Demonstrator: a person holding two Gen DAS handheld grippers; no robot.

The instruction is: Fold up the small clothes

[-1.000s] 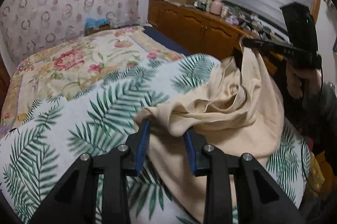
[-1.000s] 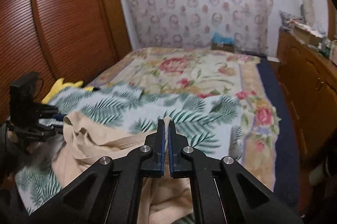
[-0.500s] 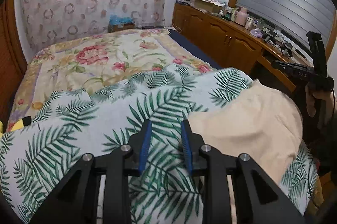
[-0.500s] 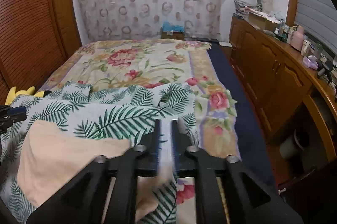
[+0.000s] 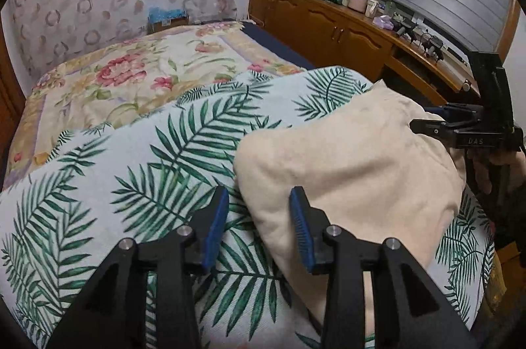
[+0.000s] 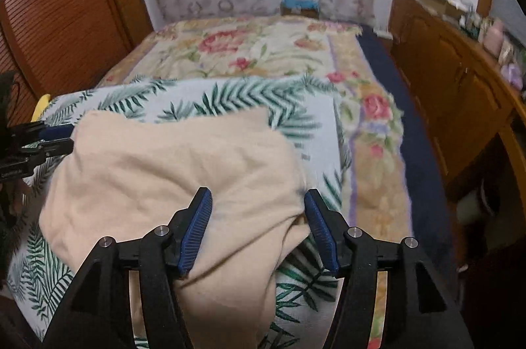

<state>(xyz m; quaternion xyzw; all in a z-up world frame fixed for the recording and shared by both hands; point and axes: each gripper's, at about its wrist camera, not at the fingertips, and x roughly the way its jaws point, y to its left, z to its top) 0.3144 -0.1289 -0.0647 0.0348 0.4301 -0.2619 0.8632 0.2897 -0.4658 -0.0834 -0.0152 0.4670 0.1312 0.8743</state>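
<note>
A bed [image 5: 138,79] under a floral cover fills the room, and a palm-leaf blanket [image 5: 138,171] lies across its near end. On that blanket, toward the side nearest the wooden cabinets [image 5: 328,30], rests the beige garment [image 5: 345,171], lying flat in a soft, slightly rumpled slab with one corner pointing up toward the floral cover. The left gripper [image 5: 258,225] hovers over the garment's edge farthest from the cabinets, its blue-padded jaws spread wide, one pad over the palm-leaf blanket and the other over the beige cloth, gripping nothing. The right gripper [image 6: 258,230] sits over the garment's cabinet-side edge, jaws likewise spread wide and empty, with the cloth showing between them. A blue-topped box [image 6: 299,4] sits beyond the head of the bed against the patterned wall.
</note>
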